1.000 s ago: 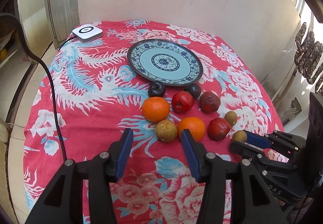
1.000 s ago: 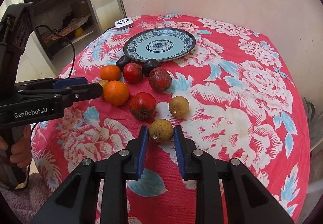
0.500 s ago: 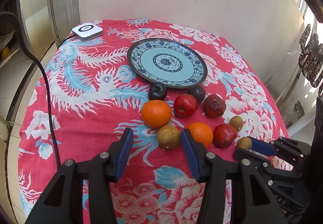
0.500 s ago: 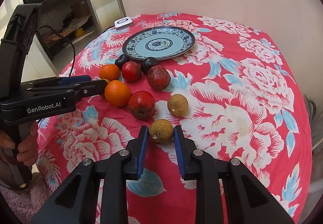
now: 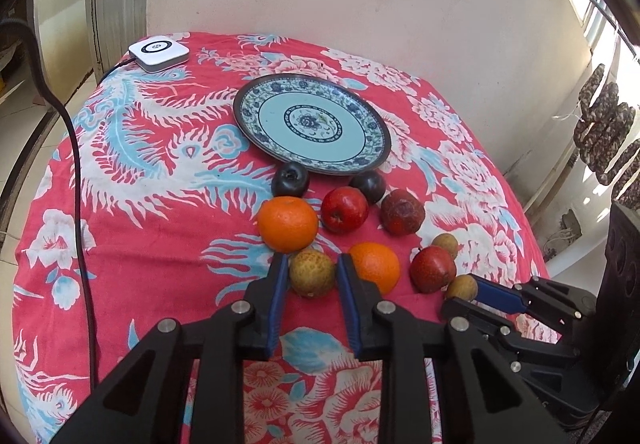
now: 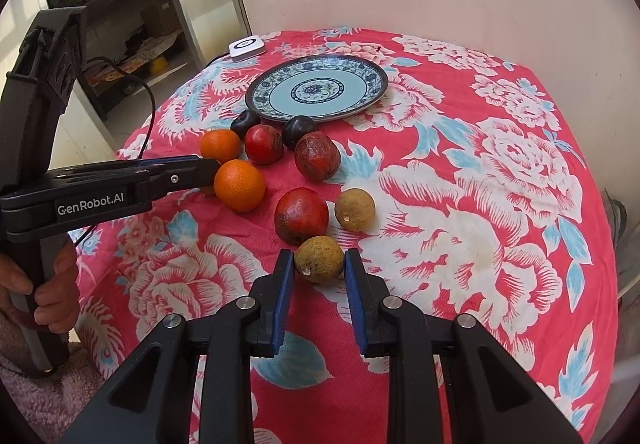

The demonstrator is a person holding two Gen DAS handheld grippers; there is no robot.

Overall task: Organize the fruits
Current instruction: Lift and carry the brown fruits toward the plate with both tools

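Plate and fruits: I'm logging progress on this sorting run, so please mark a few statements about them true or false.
The plate holds no fruit. True.
The left gripper straddles an orange. False: a speckled fruit sits between its fingers.
A dark plum lies by the plate's near rim. True.
The right gripper hovers over the plate. False: its fingers flank a brown fruit on the tablecloth.
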